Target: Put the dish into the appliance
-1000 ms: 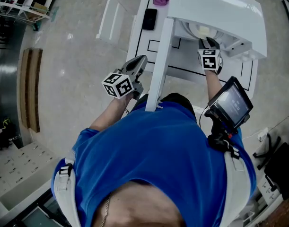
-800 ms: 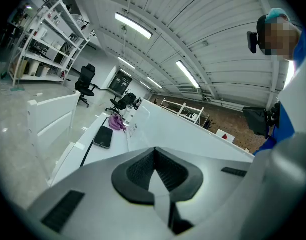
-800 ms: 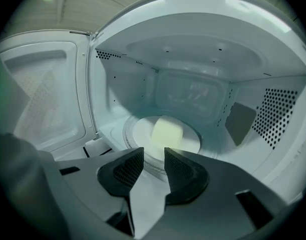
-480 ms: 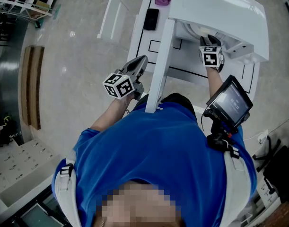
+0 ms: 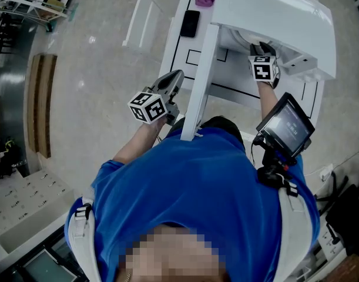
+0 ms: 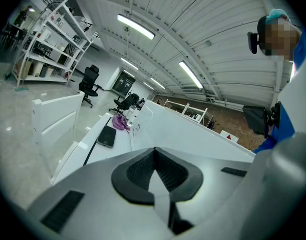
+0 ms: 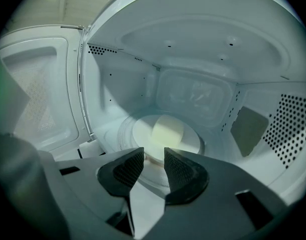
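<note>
Right gripper (image 7: 154,155) is inside the microwave (image 7: 203,39), jaws slightly spread right by the dish (image 7: 169,132). Left gripper (image 6: 154,153) is outside it, jaws pressed together.

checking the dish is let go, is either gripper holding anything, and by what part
Nothing is held. The right gripper's jaws stand apart before the dish lying in the microwave; the left gripper's jaws are shut, empty.

Right gripper (image 7: 148,168) stretched forward, fingers parted; left gripper (image 6: 155,170) held low, fingers together.
</note>
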Demonstrator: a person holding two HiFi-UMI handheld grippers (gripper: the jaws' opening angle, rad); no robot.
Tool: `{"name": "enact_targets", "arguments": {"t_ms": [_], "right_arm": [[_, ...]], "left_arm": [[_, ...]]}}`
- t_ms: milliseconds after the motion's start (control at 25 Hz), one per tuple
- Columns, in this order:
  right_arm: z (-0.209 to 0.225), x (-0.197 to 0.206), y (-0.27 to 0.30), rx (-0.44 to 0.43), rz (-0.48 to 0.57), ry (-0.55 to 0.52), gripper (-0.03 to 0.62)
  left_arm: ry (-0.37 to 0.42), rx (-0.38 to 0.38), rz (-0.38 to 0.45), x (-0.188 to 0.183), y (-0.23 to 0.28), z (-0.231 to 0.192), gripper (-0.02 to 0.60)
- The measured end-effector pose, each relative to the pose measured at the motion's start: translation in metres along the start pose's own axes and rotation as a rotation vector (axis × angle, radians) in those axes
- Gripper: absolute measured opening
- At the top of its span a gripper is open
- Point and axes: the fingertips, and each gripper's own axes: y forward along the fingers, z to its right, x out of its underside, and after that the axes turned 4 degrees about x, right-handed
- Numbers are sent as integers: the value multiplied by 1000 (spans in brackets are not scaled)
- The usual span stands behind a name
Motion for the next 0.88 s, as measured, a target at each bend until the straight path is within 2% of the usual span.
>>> {"name": "enact_targets", "arguments": {"t_ms": [880], "right_arm": [[2,-1,0,5,14,15,123]], "left_arm": [[-4,-10,7,0,0,-5,6]]}}
